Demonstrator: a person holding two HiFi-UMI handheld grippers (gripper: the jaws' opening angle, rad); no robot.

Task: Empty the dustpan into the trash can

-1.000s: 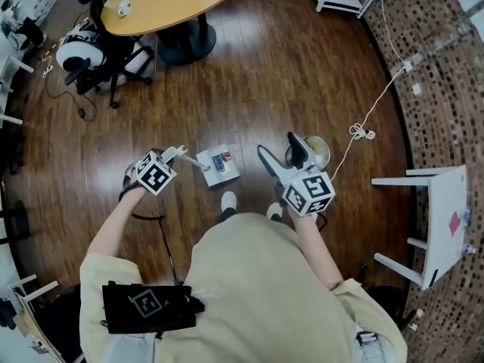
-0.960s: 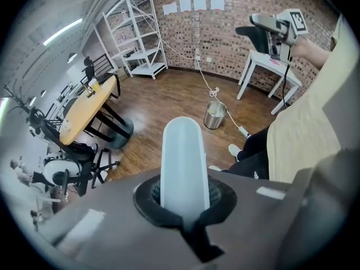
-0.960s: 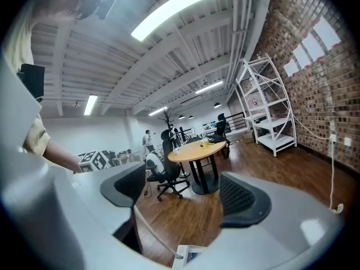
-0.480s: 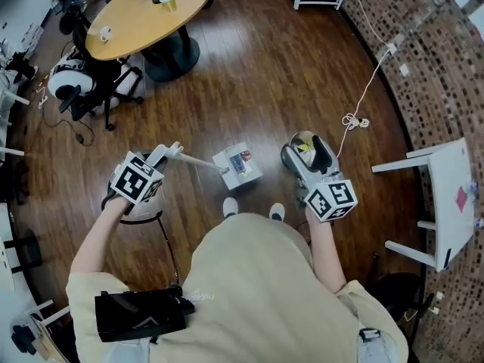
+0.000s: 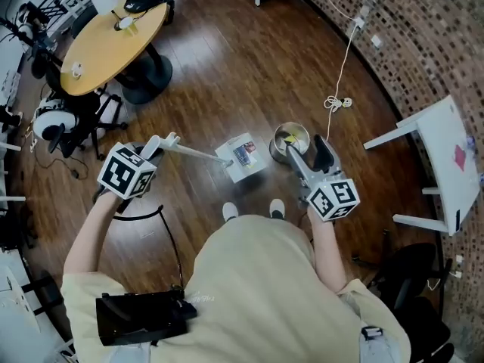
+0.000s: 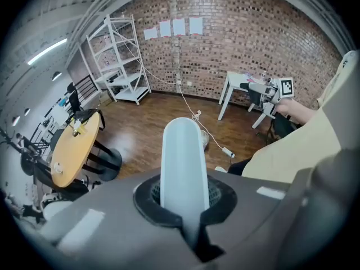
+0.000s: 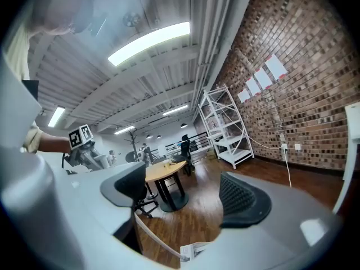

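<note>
Left tongs [image 5: 157, 145] are clenched on the white handle [image 5: 193, 153] of the dustpan [image 5: 243, 157]; in the left gripper view the handle [image 6: 183, 162] is seen sticking out from between the shut jaws. The dustpan is carried at the handle's far end, over the wood floor [image 5: 249, 74] ahead of the person's shoes [image 5: 229, 211], just beside the metal trash can [image 5: 291, 138], not over it. A printed scrap is seen in the pan. Right tongs [image 5: 308, 154] are released: jaws apart, nothing gripped, held by the can's near edge.
</note>
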